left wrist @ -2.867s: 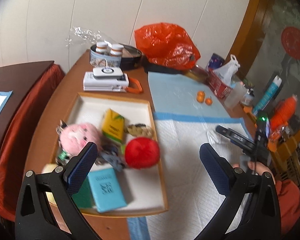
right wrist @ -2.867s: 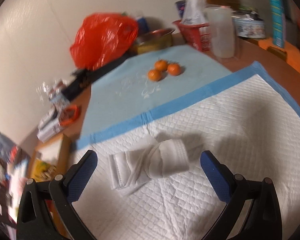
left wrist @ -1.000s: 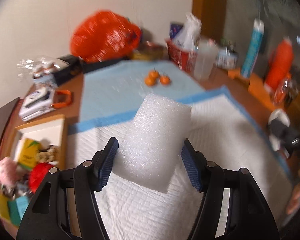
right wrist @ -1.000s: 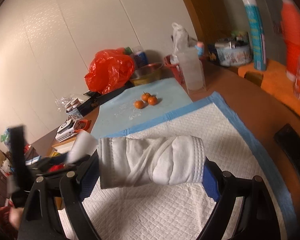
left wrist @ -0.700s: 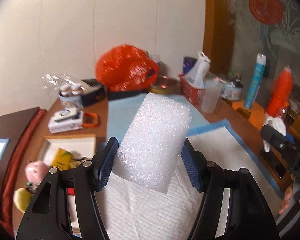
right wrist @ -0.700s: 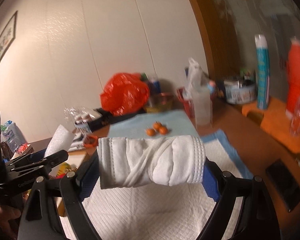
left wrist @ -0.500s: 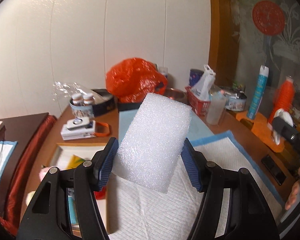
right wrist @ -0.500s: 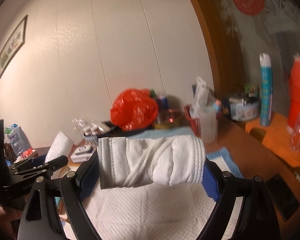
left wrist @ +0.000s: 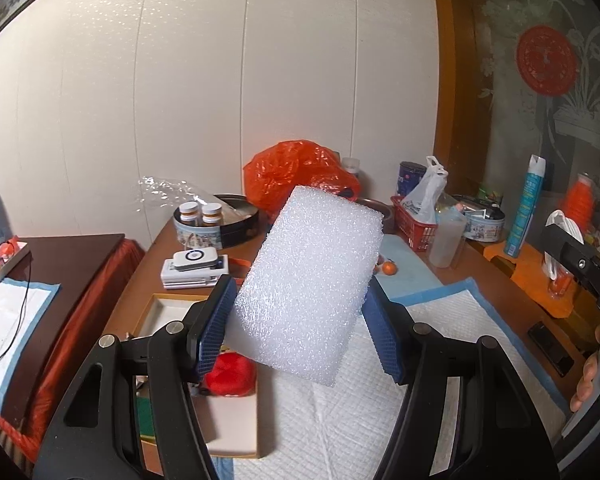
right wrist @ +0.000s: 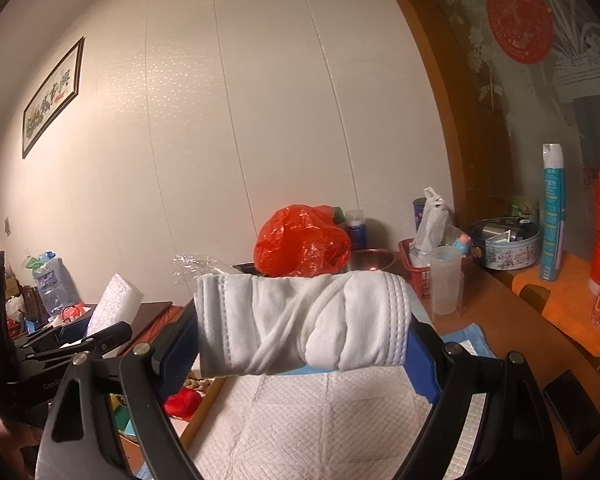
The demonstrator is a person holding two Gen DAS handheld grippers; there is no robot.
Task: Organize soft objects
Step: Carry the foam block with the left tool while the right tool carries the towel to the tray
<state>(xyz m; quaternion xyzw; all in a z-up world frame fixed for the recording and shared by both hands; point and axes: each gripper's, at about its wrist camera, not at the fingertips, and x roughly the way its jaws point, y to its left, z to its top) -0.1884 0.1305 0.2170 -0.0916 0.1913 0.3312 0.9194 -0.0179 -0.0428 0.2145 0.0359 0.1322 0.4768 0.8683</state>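
A white foam block (left wrist: 312,284) is clamped between the blue pads of my left gripper (left wrist: 300,322), held tilted high above the table. The same foam block (right wrist: 118,302) shows at the left of the right wrist view, in the other gripper. My right gripper (right wrist: 304,334) is shut on a rolled white cloth bundle (right wrist: 304,324) tied with a strip, held level in the air. A red yarn ball (left wrist: 230,374) lies in the shallow wooden tray (left wrist: 236,450) below my left gripper; most of the tray's contents are hidden.
A white quilted pad (right wrist: 300,432) with a blue border covers the table. At the back stand an orange plastic bag (left wrist: 296,180), a round tin (left wrist: 204,220), a red basket (left wrist: 414,228), a plastic cup (right wrist: 446,280) and small oranges (left wrist: 388,268). A black phone (right wrist: 574,410) lies at right.
Both grippers have risen with their loads, and the views have tipped up from the table toward the wall. The foam block and the cloth bundle stay held the same way.
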